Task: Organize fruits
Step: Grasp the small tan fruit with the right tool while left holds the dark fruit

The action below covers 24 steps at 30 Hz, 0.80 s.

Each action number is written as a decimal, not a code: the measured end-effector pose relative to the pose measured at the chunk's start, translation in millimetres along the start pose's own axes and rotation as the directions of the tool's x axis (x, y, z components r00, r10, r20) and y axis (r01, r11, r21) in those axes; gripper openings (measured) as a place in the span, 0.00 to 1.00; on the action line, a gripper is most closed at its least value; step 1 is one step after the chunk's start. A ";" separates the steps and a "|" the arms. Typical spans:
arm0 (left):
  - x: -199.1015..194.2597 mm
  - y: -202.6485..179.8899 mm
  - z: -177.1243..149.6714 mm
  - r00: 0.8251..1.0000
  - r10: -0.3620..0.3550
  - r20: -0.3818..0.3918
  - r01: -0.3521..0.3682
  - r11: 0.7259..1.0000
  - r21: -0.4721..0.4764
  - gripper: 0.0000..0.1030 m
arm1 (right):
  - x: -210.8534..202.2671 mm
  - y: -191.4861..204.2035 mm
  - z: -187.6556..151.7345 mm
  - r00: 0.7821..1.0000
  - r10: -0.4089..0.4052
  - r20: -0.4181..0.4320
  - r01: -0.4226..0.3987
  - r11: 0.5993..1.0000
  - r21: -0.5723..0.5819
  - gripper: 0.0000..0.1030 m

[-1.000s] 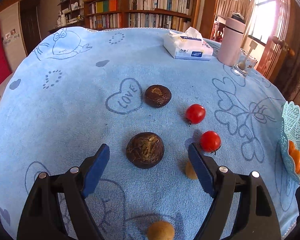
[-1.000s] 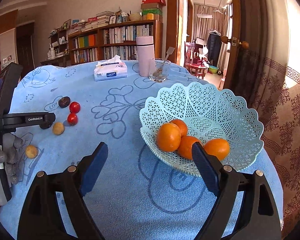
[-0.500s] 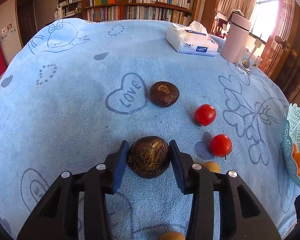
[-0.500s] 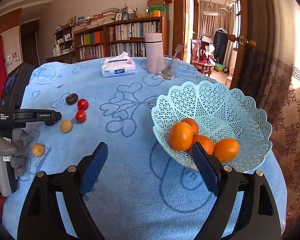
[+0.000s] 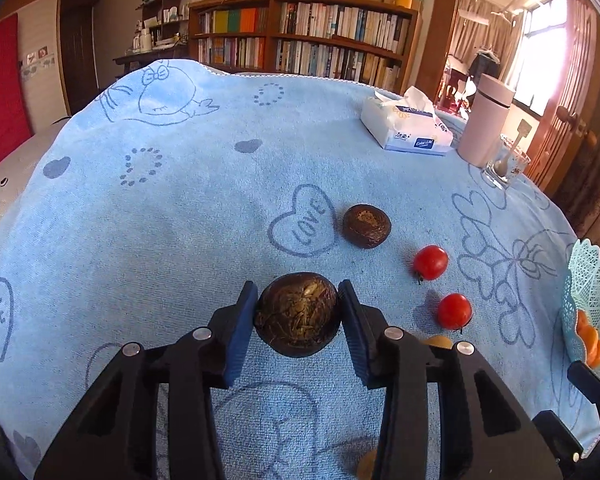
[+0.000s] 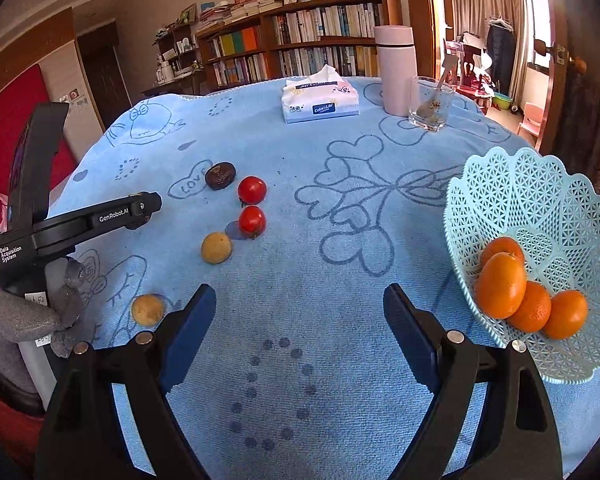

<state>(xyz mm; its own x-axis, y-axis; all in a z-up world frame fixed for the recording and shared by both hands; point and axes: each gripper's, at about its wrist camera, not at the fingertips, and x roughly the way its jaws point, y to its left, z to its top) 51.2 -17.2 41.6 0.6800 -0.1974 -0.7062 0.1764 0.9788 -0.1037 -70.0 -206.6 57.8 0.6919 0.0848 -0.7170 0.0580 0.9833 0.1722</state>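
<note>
Left gripper (image 5: 298, 312) pinches the near dark fruit (image 5: 297, 314) for carrying to the basket (image 6: 532, 216) far right; right gripper (image 6: 300, 320) hangs spread, empty.

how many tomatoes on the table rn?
2. One tomato sits right of the loose dark fruit; the other tomato sits just nearer, by a tan fruit. None look hidden.

I see left gripper (image 5: 299, 312): black plastic frame, blue ribbed pads, round silver screws on each finger | white lettering "GenRobot.AI" and "Data Acquisition System" on its side, dark upright panel on its back | gloved hand (image 6: 28, 312): grey knit glove | right gripper (image 6: 300, 320): same black frame, blue pads, silver screws
</note>
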 end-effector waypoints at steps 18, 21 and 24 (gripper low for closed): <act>3.4 12.2 -3.1 1.000 0.000 0.000 0.000 0.999 -0.054 0.41 | 75.0 50.4 34.1 0.985 0.098 -0.141 -0.103 0.994 -0.029 0.57; 4.3 12.6 -3.4 1.000 -0.001 -0.002 0.001 0.998 -0.056 0.41 | 81.6 55.3 37.8 0.983 0.106 -0.148 -0.112 0.993 -0.033 0.51; 4.0 12.2 -3.8 1.000 -0.002 -0.002 0.002 0.998 -0.056 0.41 | 88.2 59.9 39.3 0.982 0.105 -0.154 -0.112 0.993 -0.039 0.49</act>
<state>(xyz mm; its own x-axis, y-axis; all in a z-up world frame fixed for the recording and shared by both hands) 53.3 -5.9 34.8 0.6781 -0.1996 -0.7074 0.1380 0.9799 -0.1443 22.7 -146.5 31.5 0.5748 0.2114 -0.7905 -0.0482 0.9731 0.2251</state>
